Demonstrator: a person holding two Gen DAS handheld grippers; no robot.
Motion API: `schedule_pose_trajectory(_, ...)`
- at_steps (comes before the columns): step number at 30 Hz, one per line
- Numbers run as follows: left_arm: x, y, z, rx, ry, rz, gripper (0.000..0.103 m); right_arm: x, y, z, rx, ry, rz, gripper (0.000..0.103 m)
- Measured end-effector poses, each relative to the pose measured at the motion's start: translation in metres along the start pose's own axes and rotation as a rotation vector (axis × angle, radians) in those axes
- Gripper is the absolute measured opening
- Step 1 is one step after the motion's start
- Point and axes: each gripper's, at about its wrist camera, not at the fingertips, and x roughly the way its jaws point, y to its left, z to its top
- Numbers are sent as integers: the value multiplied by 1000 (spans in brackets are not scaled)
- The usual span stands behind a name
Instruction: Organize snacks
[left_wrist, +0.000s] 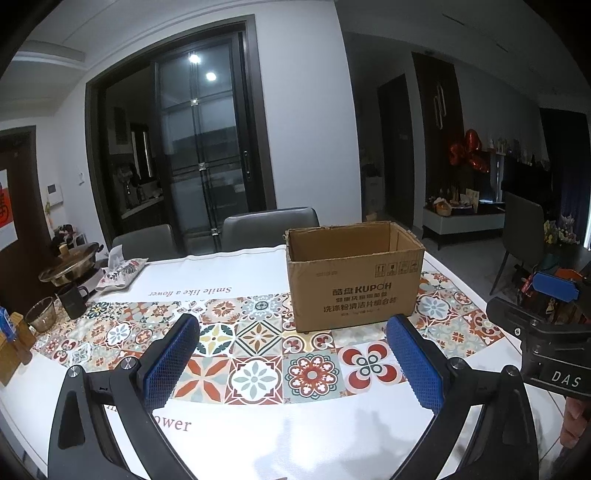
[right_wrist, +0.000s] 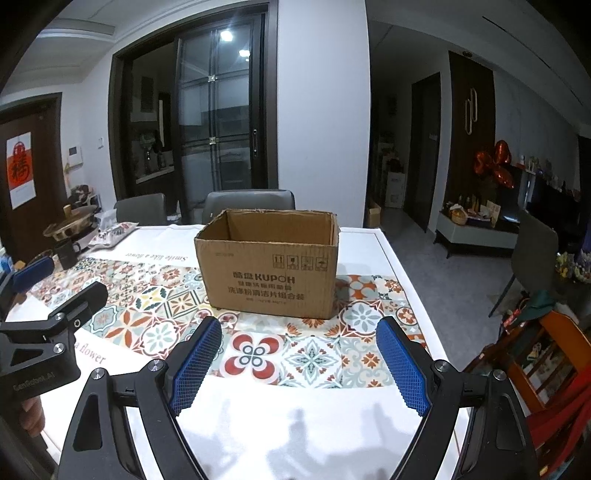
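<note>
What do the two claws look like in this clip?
Both match: the left claw and right claw have black angular frames with silver screws and blue mesh-textured pads. White lettering marks each body, "DAS" on the right one; the left one's is blurred.

An open cardboard box (left_wrist: 354, 273) stands on the patterned table (left_wrist: 258, 332). The left claw (left_wrist: 295, 363) hovers near its front, jaws wide apart, holding nothing. The right claw (left_wrist: 554, 291) shows beside the box's right.
</note>
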Motion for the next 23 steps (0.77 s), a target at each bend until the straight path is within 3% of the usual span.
schedule_pose_trajectory(23, -1, -2, -2, -5, 22, -14, 103, -2, 0, -1, 7, -5, 18, 86)
